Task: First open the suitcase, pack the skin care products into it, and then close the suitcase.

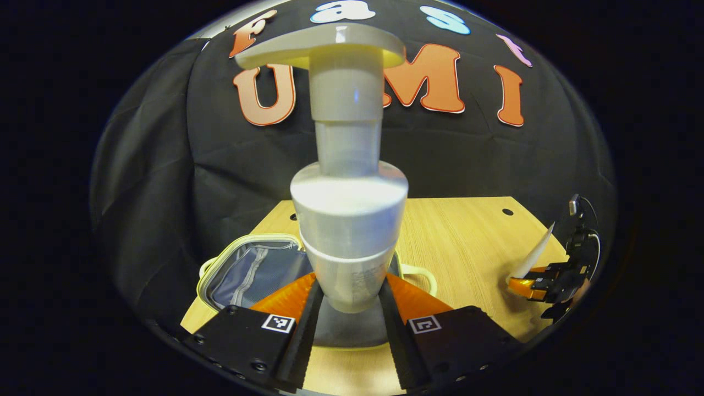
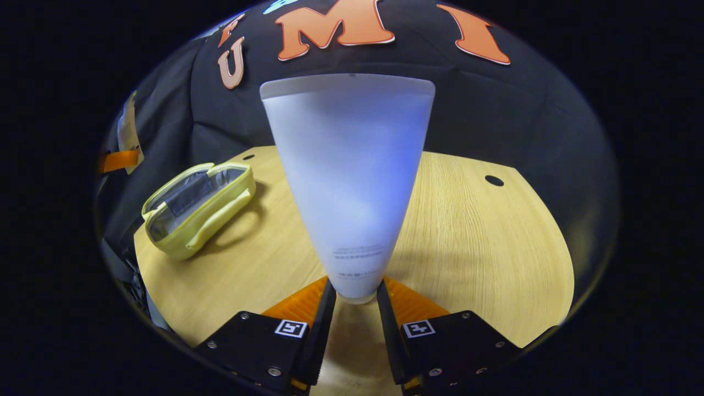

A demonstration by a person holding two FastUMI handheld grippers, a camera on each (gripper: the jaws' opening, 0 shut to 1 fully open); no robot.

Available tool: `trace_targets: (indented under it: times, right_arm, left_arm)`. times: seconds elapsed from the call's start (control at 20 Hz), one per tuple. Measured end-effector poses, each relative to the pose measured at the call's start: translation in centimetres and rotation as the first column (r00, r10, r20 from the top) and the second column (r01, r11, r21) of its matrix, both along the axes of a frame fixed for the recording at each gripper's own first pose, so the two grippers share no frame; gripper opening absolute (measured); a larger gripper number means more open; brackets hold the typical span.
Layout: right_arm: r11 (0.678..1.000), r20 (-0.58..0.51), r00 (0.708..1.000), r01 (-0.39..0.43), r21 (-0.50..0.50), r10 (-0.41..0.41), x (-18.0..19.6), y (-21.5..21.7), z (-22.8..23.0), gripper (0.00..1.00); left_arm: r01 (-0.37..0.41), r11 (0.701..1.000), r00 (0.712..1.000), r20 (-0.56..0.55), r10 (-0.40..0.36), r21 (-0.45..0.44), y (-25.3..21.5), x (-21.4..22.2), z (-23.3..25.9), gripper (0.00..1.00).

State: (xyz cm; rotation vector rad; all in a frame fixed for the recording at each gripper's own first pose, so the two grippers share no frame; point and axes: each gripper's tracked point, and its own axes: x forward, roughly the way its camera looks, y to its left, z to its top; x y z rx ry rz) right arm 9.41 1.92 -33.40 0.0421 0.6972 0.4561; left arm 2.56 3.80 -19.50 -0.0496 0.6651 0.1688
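Holding a pump bottle (image 1: pixel 348 220) at frame centre of the left gripper view, the left gripper (image 1: pixel 348 319) has both fingers clamped on the bottle's lower body; pump head sits at upper centre, spout pointing to frame left. Behind/below the bottle we see the suitcase (image 1: pixel 247 269), a small pale yellow case, lying open at lower left w/ its grey lining showing, on the wooden table (image 1: pixel 467 242). At far right of that view, the other gripper appears w/ a pale tube.

In the right gripper view, the right gripper (image 2: pixel 355 308) is clamped on the narrow end of a white tube (image 2: pixel 349 181), which fans out wide toward upper centre. We see the suitcase (image 2: pixel 198 209) at mid left, lid open, resting on the table (image 2: pixel 484 247), well apart from the tube. At far left edge, part of the other gripper shows; we cannot tell its state from there.
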Motion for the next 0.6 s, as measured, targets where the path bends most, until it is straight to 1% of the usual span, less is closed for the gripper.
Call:
trace_targets:
  times: [0.15, 0.35, 0.4, 0.45, 0.5, 0.6]
  right_arm:
    - [1.000, 0.039, 0.999, 0.005, -0.006, -0.005, -0.1, 2.1, 3.3, 0.49]
    - [1.000, 0.083, 0.996, -0.014, -0.007, 0.015, -0.6, 5.2, 7.4, 0.49]
    - [1.000, 0.085, 0.996, -0.010, 0.001, 0.010, -0.8, 6.1, 8.3, 0.49]
    - [1.000, 0.089, 0.996, 0.004, -0.017, -0.002, -0.7, 6.7, 8.9, 0.49]
    - [1.000, 0.105, 0.994, 0.002, -0.026, 0.001, -0.8, 7.2, 9.6, 0.49]
    - [1.000, 0.097, 0.995, -0.001, -0.006, 0.002, -1.3, 9.2, 10.8, 0.49]
  left_arm:
    - [0.043, 0.999, 0.999, -0.012, -0.044, -0.022, 1.7, 0.1, -0.8, 0.61]
    - [0.106, 0.993, 0.994, -0.030, -0.108, -0.056, 4.1, 0.9, -2.0, 0.60]
    - [0.137, 0.988, 0.989, -0.053, -0.141, -0.078, 4.6, 1.0, -2.8, 0.61]
    - [0.162, 0.983, 0.984, -0.068, -0.168, -0.087, 4.9, 1.1, -3.4, 0.61]
    - [0.181, 0.979, 0.977, -0.092, -0.190, -0.098, 5.1, 1.1, -4.3, 0.60]
    - [0.205, 0.971, 0.966, -0.135, -0.221, -0.126, 5.7, 1.1, -6.1, 0.60]
